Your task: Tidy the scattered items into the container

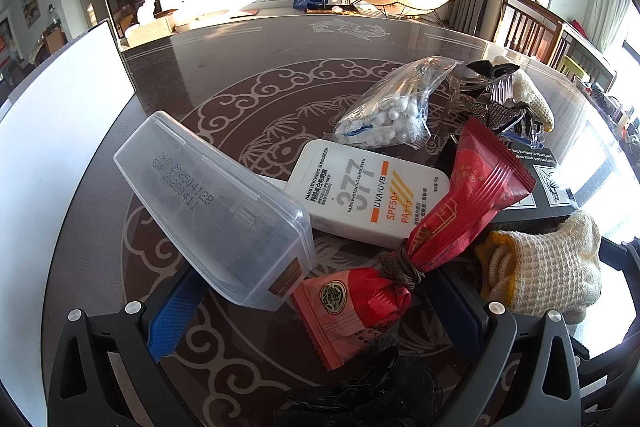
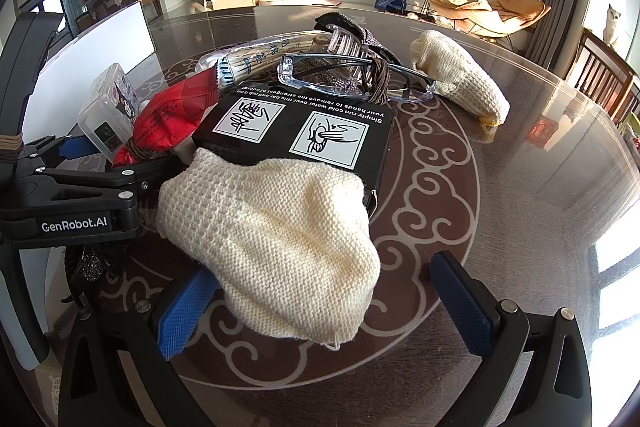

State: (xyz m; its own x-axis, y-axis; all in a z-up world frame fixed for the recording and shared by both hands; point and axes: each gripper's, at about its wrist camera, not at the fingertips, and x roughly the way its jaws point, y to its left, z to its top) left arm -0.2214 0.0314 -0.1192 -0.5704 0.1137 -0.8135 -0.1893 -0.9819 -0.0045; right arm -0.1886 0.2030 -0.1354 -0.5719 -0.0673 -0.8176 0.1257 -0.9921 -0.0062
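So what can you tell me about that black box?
The black box is flat cardboard, lying on the table with white line drawings and hand-washing instructions printed on top. A cream knitted glove drapes over its near edge, glasses rest along its far edge, and a red packet lies against its left side.
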